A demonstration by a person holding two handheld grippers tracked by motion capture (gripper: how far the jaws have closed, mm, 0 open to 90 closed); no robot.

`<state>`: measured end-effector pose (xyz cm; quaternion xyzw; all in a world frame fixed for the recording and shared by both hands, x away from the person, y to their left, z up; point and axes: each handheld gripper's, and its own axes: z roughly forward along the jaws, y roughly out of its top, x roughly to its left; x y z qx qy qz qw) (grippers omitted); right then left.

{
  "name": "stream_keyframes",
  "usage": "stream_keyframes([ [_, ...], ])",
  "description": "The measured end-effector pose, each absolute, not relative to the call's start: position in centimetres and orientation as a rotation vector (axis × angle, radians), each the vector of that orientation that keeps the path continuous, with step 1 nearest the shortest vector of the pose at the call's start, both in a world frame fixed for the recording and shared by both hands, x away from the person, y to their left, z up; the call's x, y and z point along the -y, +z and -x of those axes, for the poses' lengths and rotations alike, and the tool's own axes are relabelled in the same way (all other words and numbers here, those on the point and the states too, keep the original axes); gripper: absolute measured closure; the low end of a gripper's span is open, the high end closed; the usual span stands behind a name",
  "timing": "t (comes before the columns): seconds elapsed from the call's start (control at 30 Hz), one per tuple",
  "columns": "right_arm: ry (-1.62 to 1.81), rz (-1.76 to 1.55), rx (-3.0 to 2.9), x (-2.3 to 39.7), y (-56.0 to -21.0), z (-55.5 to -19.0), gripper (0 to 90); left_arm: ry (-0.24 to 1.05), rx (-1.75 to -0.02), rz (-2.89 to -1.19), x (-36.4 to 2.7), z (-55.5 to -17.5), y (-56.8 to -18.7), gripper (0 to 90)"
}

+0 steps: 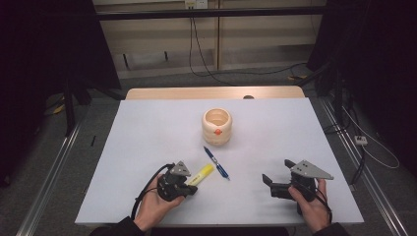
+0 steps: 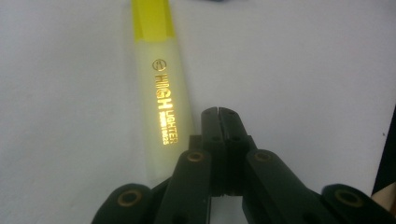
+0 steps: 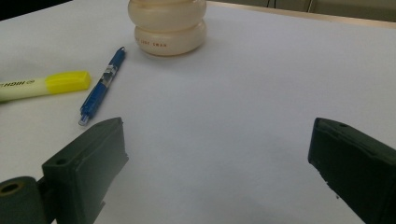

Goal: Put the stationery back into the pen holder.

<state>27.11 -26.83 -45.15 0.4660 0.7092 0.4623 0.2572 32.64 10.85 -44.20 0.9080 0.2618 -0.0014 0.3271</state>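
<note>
Across the middle of the high view lies your worktop [image 1: 147,147], a pale, matte sheet with a strip of bare wood along its far edge. Beyond that edge the room is dim: light wall panels, a dark rail above them, black cables [image 1: 206,59] hanging down and trailing over grey carpet, and dark stands at both sides.

On the worktop you have three things, one of each. One cream ribbed holder [image 1: 217,126] stands upright toward the far centre, with a small orange mark on its near side. One blue pen [image 1: 216,162] lies on a slant just near of the holder and apart from it. One yellow highlighter [image 1: 200,175] lies just left of the pen, close but not touching it, its brighter cap end pointing far and right.

You hold two grippers. Your left gripper [image 2: 218,113] sits at the near left, its jaws closed tight against each other with nothing between them; their tips rest just beside the highlighter's pale barrel, to the right of it in the left gripper view. Your right gripper [image 3: 217,154] is at the near right, well apart from all three things, its jaws wide open over bare worktop.
</note>
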Motion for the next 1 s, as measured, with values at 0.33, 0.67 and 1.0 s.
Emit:
stream_keyframes([
  [0.33,1.253,-1.262,-1.927,26.8,-45.2,-27.1,4.1,0.065,-0.71,-2.399,-11.7,-33.3,-44.0,90.0],
  [0.67,1.252,-1.262,-1.927,26.8,-45.2,-27.1,4.1,0.084,-0.732,-2.385,-12.4,-34.0,-44.1,90.0],
  [1.0,1.252,-1.261,-1.926,26.8,-45.2,-27.1,4.1,0.097,-0.738,-2.359,-12.7,-34.3,-44.1,88.8],
])
